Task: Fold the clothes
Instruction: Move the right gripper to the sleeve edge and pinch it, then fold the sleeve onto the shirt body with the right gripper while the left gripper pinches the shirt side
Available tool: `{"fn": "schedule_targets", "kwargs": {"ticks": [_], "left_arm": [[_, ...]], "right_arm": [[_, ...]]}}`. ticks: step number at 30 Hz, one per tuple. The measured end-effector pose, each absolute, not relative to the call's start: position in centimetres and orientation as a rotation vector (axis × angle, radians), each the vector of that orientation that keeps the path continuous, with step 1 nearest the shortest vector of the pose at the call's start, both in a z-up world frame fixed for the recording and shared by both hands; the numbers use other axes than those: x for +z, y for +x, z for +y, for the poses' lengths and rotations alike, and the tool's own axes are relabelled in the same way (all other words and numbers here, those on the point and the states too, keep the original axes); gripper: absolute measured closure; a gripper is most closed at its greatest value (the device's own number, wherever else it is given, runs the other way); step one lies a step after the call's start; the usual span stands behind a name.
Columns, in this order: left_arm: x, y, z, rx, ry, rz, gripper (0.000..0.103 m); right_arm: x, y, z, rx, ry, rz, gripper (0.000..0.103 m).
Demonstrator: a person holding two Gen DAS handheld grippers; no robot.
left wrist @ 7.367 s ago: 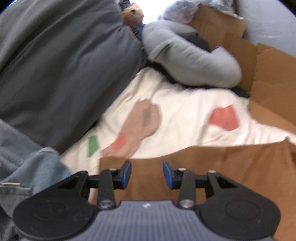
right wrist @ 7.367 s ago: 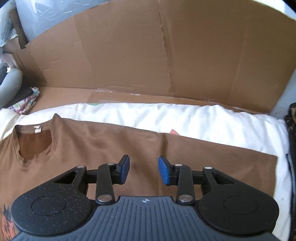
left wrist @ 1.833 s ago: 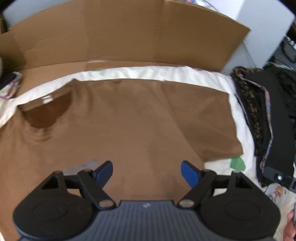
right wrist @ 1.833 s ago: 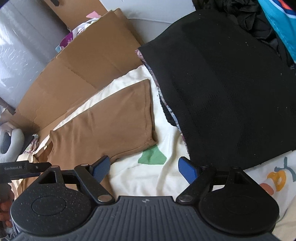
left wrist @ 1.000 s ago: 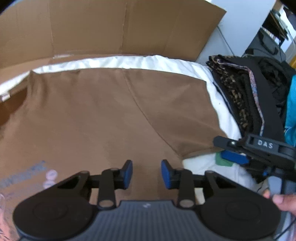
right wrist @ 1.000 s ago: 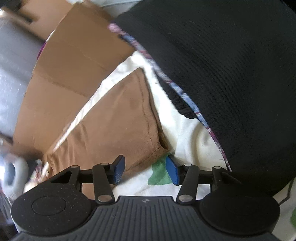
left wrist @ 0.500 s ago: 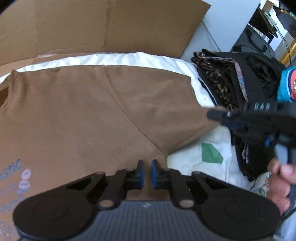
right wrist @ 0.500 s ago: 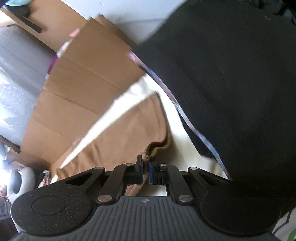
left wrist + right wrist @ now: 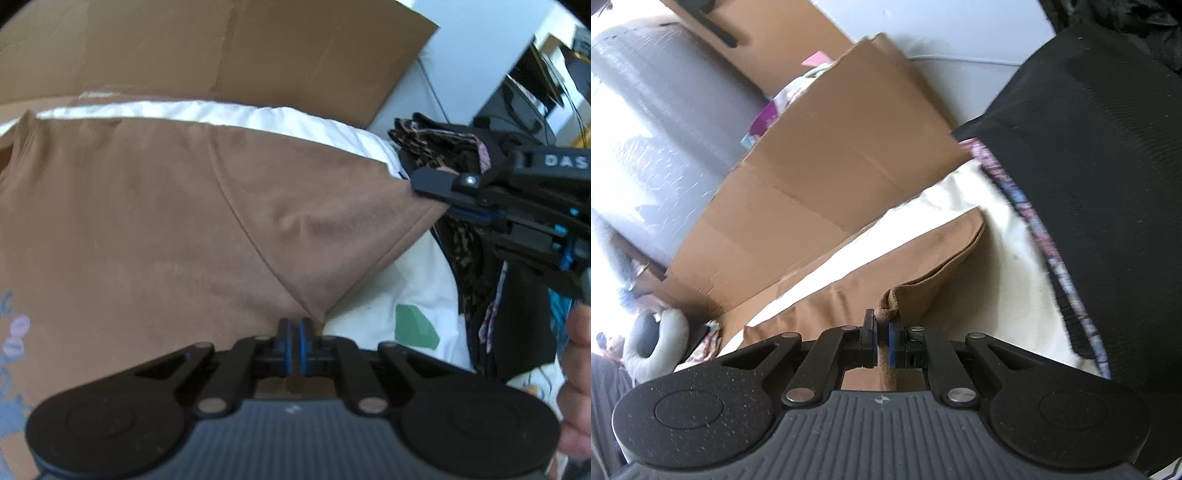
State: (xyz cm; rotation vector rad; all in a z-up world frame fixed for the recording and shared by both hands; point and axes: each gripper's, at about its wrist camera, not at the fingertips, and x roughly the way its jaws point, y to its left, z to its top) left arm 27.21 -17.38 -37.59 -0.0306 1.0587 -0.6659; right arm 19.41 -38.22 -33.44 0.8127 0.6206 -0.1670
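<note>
A brown T-shirt [image 9: 140, 221] lies spread on a white sheet [image 9: 373, 306]. My left gripper [image 9: 294, 338] is shut on the shirt at the armpit, where the sleeve [image 9: 317, 206] meets the body. In the left wrist view my right gripper [image 9: 434, 194] comes in from the right, pinching the sleeve's hem corner and holding it taut above the sheet. In the right wrist view the right gripper [image 9: 882, 341] is shut on that hem, and the brown T-shirt [image 9: 849, 295] sags away beyond it.
Cardboard panels [image 9: 221, 48] stand behind the sheet. A stack of dark and patterned clothes [image 9: 469, 236] lies just right of the sleeve, seen large as black fabric [image 9: 1089, 155] in the right wrist view. A grey neck pillow [image 9: 661, 339] sits far left. A hand [image 9: 576, 373] holds the right gripper.
Both grippers have shut on the shirt, the left at the armpit, the right on the sleeve hem. The right gripper has risen, lifting the sleeve corner off the sheet.
</note>
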Motion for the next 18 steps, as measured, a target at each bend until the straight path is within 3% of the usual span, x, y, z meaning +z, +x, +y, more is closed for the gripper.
{"fn": "schedule_targets", "kwargs": {"ticks": [18], "left_arm": [[-41.2,26.5,-14.7,-0.496,-0.532,1.114,0.103]], "right_arm": [[-32.6,21.4,-34.0,0.086,0.817,0.725,0.1]]}}
